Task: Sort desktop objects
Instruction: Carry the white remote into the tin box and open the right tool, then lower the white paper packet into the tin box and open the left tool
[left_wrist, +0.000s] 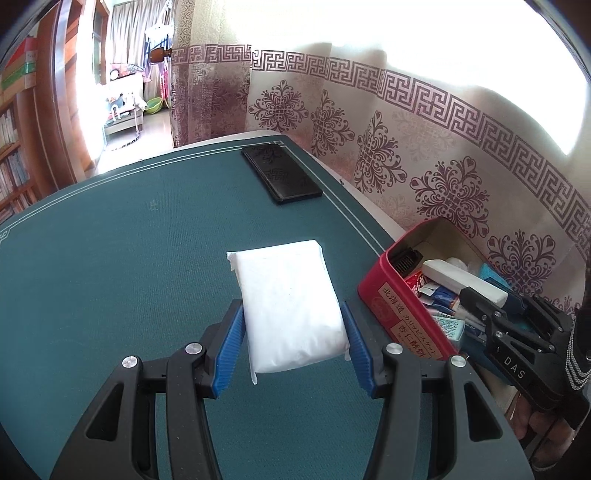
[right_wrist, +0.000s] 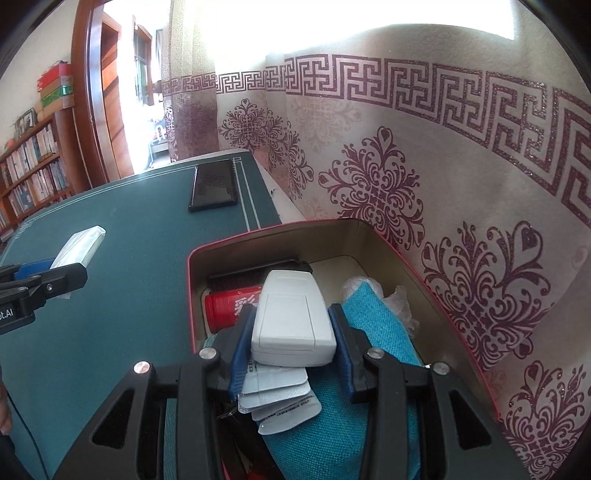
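The left claw (left_wrist: 293, 325) stood open around the white packet (left_wrist: 291, 306) lying flat on the green surface (left_wrist: 110, 277), its pads beside the long edges, perhaps just touching. The packet looked soft, light and slippery, best pinched across its width. Farther right, the right claw (right_wrist: 293, 332) gripped a stiff white plastic case (right_wrist: 291, 321) over the red tin (right_wrist: 192, 295).

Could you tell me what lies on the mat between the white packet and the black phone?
Nothing: only bare green mat separates the white packet from the black phone, clearest in the left wrist view.
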